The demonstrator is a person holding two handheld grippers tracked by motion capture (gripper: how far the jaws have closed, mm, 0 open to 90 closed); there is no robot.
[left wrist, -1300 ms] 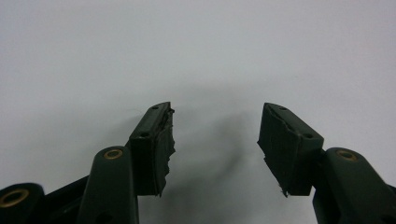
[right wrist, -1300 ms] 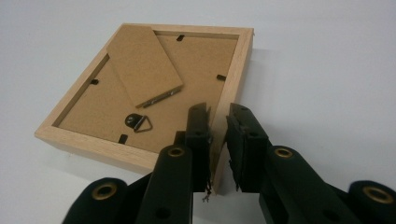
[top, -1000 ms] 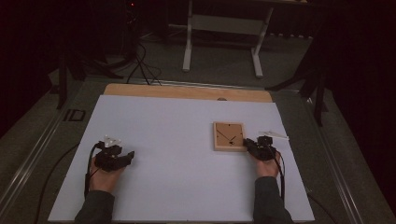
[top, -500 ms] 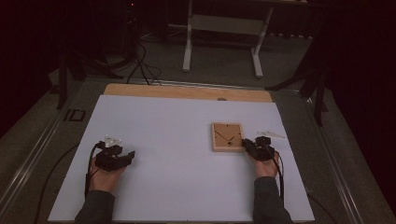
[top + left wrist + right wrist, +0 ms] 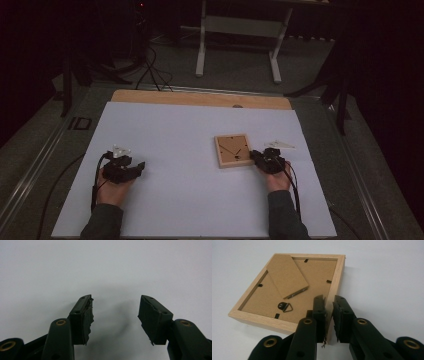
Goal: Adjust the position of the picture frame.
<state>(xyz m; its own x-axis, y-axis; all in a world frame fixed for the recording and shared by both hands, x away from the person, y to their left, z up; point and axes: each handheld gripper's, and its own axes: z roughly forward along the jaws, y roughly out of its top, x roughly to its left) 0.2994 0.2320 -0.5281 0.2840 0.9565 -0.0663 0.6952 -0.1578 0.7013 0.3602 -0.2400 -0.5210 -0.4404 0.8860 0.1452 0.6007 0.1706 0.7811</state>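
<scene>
- The table carries a white sheet.
- A wooden picture frame lies face down on the table's right half, its backing board up.
- The right gripper clamps the frame's near-right rail, one jaw inside, one outside.
- The left gripper rests on bare sheet, well apart, jaws spread, empty.

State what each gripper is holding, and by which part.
The right gripper clamps the wooden picture frame by one side rail, near a corner. The left gripper is open and holds nothing.
</scene>
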